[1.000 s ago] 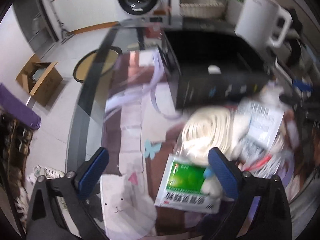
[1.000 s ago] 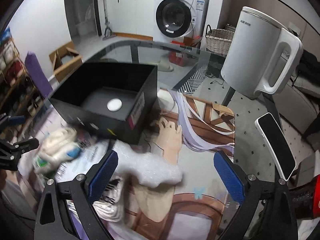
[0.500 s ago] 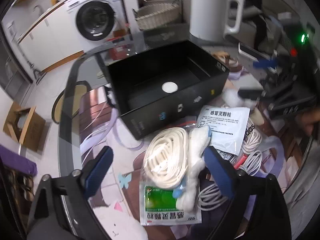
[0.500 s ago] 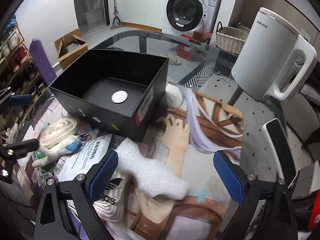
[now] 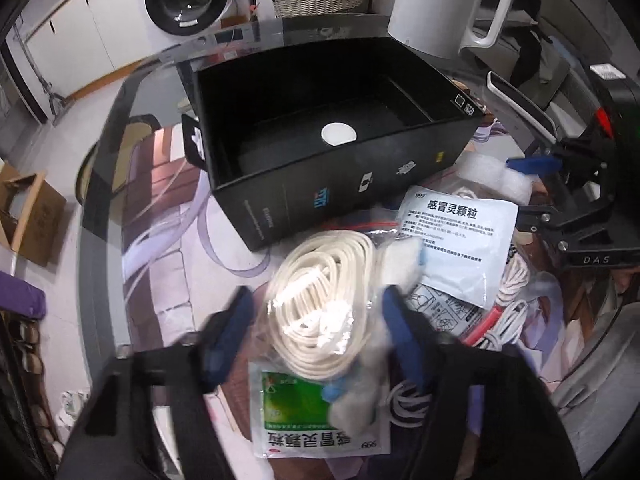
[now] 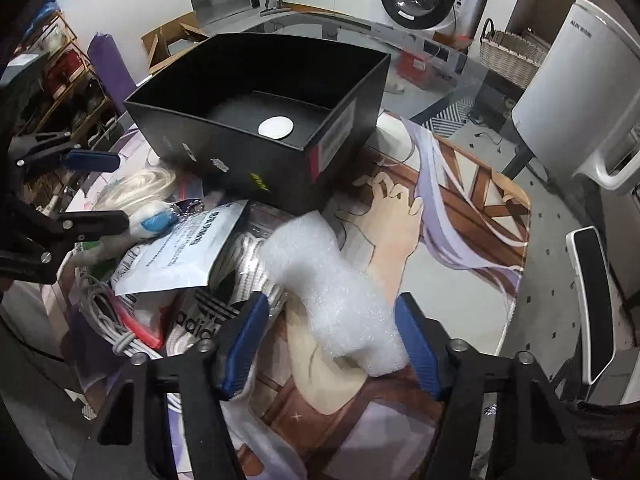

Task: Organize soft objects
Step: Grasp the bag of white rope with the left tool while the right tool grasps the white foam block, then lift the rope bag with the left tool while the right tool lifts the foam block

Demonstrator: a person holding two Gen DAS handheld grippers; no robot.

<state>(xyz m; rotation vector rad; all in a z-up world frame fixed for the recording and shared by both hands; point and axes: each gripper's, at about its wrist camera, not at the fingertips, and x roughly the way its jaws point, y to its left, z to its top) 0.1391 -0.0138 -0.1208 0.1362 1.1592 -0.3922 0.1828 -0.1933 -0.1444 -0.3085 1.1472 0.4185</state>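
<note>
A black open box [image 5: 332, 136] stands on the printed mat, with a white disc [image 5: 338, 134] inside; it also shows in the right wrist view [image 6: 256, 120]. My left gripper [image 5: 316, 320] is open, its blue fingers on either side of a bagged coil of white rope [image 5: 320, 300], with a small white plush [image 5: 400, 264] beside it. My right gripper [image 6: 332, 328] is open around a white foam piece [image 6: 332, 280] lying on the mat; its right finger touches the foam. The foam also shows in the left wrist view [image 5: 496, 172].
A green medicine packet [image 5: 316, 416], a white medicine packet [image 5: 460, 240], white cables [image 6: 112, 320] and an Adidas bag [image 6: 200, 320] clutter the mat. A white kettle [image 6: 580, 96] stands at the back right. A phone [image 6: 592, 304] lies at the right.
Both grippers have narrowed their jaws and come lower. The left now straddles the rope coil; the right now straddles the foam piece.
</note>
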